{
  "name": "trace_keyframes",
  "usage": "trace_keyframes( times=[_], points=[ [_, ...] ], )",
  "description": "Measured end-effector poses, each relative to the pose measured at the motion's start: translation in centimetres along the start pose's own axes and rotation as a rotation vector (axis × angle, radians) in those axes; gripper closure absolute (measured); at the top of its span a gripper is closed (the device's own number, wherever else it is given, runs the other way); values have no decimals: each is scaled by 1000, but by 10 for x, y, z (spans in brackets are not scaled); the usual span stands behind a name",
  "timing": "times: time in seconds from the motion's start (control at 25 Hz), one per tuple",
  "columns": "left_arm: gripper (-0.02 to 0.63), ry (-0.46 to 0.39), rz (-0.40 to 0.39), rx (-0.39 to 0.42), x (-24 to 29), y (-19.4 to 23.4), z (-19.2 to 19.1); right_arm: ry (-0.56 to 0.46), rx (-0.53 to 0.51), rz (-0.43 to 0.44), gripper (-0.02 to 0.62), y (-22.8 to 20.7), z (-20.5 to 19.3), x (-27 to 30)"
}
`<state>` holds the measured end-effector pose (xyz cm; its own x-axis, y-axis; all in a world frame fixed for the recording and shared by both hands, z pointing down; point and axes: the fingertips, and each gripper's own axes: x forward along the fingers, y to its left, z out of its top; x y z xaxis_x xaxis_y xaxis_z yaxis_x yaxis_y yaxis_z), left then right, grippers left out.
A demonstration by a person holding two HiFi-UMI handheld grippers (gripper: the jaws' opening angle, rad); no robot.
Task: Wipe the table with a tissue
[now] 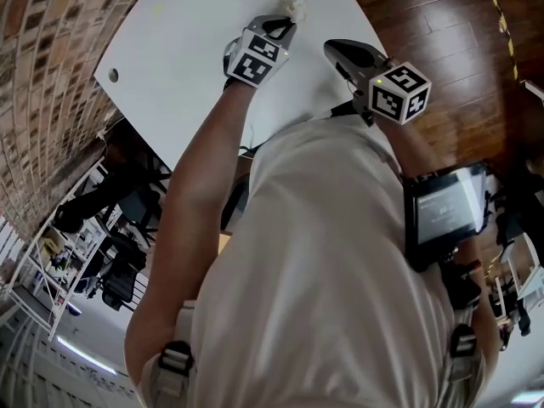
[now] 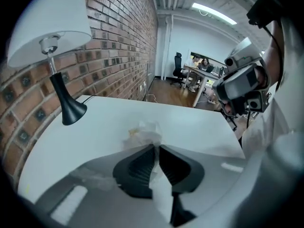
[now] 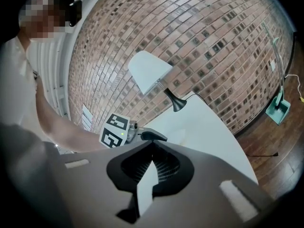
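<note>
The tissue (image 2: pixel 145 133) is a thin, white, crumpled wad with soft creased folds. It bunches out just past the tips of the left tongs (image 2: pixel 156 148), whose ribbed black pads are clamped on it, low over the smooth, white, round-edged desk (image 2: pixel 199 125). The right tongs (image 3: pixel 153 145) are closed together and empty, held well apart from the tissue. A black-stemmed lamp (image 2: pixel 64 101) stands by the rough brick wall (image 2: pixel 118 46).

White table (image 2: pixel 199 125): lamp (image 2: pixel 70 109), tissue (image 2: pixel 145 132) perhaps touching
</note>
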<state>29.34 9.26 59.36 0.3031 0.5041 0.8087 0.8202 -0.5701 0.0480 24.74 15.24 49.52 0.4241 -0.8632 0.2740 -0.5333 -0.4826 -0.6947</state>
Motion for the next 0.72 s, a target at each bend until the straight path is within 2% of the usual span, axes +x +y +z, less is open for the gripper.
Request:
trace_keyframes(
  times=[0.12,0.28,0.48,0.56,0.72],
  points=[
    [566,7,15,-17,-10,-1,-15,2,-4,6,588,3,1,5],
    [566,-5,81,-93,-30,3,-35,13,-12,22,588,9,-1,9],
    [566,-97,175,-80,-48,5,-31,29,-16,28,588,10,-4,10],
    [566,-157,229,-134,-57,28,-28,34,-20,32,588,12,-5,11],
    [566,-211,351,-321,-74,92,-33,34,-21,25,588,12,-5,10]
  ],
)
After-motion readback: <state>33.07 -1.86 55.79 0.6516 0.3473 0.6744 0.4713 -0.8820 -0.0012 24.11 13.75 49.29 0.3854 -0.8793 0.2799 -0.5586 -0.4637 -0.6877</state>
